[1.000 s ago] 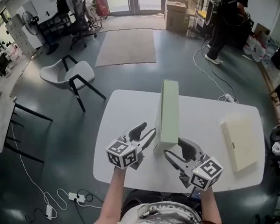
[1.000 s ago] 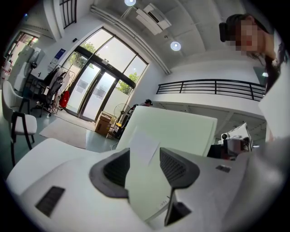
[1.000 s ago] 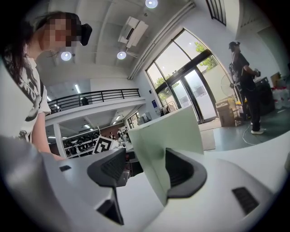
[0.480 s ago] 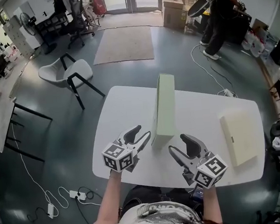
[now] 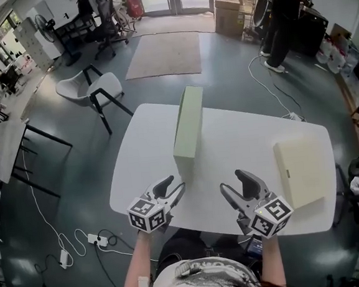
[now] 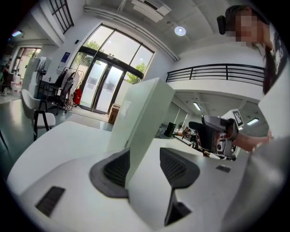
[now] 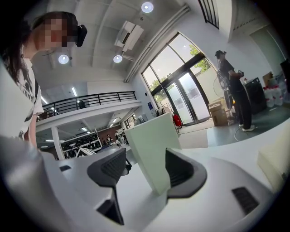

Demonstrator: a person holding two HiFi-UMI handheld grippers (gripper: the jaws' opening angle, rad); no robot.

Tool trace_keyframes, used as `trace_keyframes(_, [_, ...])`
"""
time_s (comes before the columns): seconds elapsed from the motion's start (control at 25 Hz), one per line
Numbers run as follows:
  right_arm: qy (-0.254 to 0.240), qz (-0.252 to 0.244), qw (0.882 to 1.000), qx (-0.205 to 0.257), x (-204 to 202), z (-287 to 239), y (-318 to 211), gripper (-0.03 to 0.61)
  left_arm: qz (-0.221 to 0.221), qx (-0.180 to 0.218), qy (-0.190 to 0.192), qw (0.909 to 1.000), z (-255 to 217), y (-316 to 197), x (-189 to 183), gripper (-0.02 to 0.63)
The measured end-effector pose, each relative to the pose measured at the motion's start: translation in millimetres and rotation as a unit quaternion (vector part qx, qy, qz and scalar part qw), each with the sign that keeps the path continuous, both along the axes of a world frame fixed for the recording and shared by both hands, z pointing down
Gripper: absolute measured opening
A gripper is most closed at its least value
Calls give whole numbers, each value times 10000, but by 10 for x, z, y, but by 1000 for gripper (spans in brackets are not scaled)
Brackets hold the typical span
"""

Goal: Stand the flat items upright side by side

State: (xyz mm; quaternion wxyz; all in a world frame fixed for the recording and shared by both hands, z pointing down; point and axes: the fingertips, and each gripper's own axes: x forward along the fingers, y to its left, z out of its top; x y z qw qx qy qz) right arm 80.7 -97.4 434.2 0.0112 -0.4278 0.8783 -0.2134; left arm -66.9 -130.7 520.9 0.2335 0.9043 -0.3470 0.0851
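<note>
Two flat items: pale green flat rectangular box (image 5: 187, 126) stood on edge mid white worktop (image 5: 241, 134), unheld; cream flat box (image 5: 300, 170) laid flat at right. Spread, empty: left claw (image 5: 172, 185), right claw (image 5: 231, 182). Risk: green box toppled if nudged when cream box is set alongside.

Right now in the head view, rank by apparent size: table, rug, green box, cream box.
Largest: table, by far.
Next: rug and cream box, about alike; not ranking them.
Smallest-looking: green box, but it stands upright with its top nearer the camera, so unsure.
</note>
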Motion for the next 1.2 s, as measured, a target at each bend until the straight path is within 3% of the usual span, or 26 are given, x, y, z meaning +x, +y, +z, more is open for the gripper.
trace_keyframes(0.28, [249,229,9992,-228,994,230,285,275,208,73,32,9998,-70,473,1025,201])
trace_keyframes(0.6, [850,1162,9862,-818,2746,824,518,276,1264,-100,-59,9919,182,932,2624,207])
trace_keyframes(0.92, [1156,2010,9633,-1353,4278,1265,561,290,1816,-941,125,9788,501,1087,3814,279])
trace_keyframes(1.08, [1154,2231,9535,-1665,4772,1515,586,314,1816,-1559,108,9709,766,1076,4192,305])
trace_keyframes(1.2, [1197,2119,9502,-1946,4983,1679,560,351,1738,-1915,73,9660,937,1039,4348,319])
